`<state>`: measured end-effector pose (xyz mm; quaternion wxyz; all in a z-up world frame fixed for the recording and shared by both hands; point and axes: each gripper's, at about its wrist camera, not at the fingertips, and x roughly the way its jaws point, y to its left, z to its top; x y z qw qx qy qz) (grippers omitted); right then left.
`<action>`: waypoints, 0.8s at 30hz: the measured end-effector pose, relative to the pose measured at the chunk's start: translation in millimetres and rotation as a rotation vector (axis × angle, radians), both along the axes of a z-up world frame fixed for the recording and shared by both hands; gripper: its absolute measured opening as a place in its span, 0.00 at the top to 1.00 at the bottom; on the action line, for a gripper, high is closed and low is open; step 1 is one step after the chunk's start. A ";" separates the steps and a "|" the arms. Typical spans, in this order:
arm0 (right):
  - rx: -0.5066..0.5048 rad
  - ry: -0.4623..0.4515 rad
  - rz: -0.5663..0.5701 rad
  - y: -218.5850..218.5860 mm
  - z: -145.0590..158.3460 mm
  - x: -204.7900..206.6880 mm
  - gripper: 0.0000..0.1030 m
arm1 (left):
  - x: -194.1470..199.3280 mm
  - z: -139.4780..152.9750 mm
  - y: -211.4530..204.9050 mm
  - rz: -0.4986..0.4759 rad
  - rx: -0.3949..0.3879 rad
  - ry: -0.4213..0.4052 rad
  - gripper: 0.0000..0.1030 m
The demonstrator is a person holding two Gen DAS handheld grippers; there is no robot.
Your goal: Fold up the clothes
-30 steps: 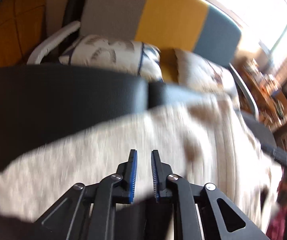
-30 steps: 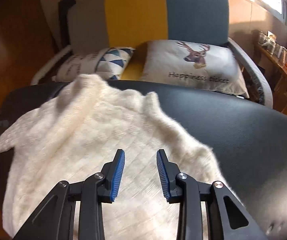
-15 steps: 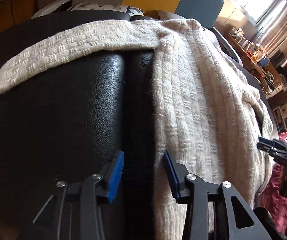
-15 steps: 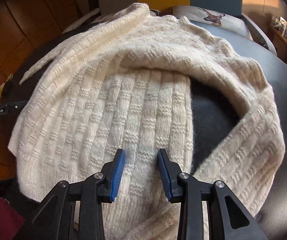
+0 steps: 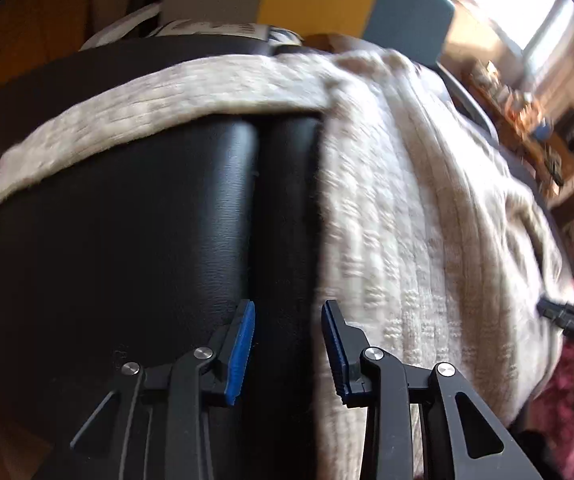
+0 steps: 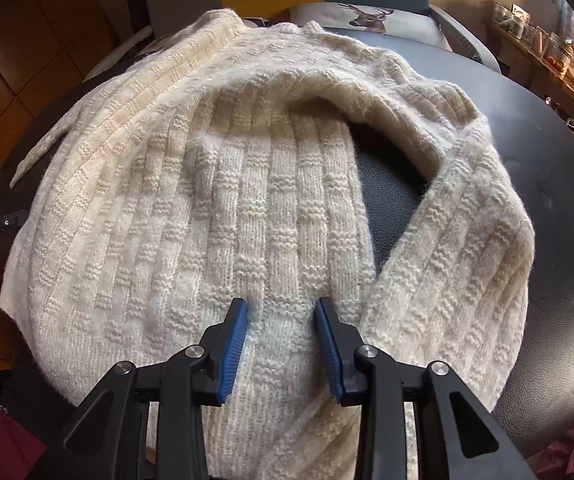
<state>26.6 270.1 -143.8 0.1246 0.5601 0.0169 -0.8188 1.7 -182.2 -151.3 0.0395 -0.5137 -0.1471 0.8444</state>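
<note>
The cream sweater (image 6: 215,200) lies spread on the black desk (image 6: 527,152), one sleeve (image 5: 159,100) stretched across, the other looped back toward the hem; this looks like arranging before a fold. Both the left claw (image 5: 289,346) and right claw (image 6: 281,344) hang wide, empty. Next, probably a sleeve grasp. Half a second on, little has shifted; the left view has blurred.

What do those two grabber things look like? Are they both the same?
Yes, they match. The left gripper and the right gripper are each a pair of black jointed bars with silver round pins, tipped by two fingers with ridged blue pads. The left one has thin black cables beside it.
</note>
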 end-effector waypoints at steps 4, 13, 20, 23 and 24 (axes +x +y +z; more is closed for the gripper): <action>-0.025 0.063 -0.021 -15.4 20.1 -2.3 0.65 | 11.8 8.5 -111.2 0.292 0.070 0.023 0.63; -0.127 0.142 0.014 -99.9 33.8 -33.0 0.64 | -9.6 2.2 -277.3 0.615 0.197 -0.003 0.63; -0.135 0.136 0.126 -151.3 36.8 -60.5 0.64 | -77.8 -13.9 -263.5 0.509 0.077 -0.060 0.51; -0.132 0.144 0.141 -161.2 43.5 -79.2 0.64 | -95.7 -18.7 -252.7 0.445 -0.012 -0.078 0.35; -0.139 0.146 0.141 -163.9 45.5 -86.6 0.64 | -99.8 -18.5 -249.8 0.425 -0.045 -0.075 0.33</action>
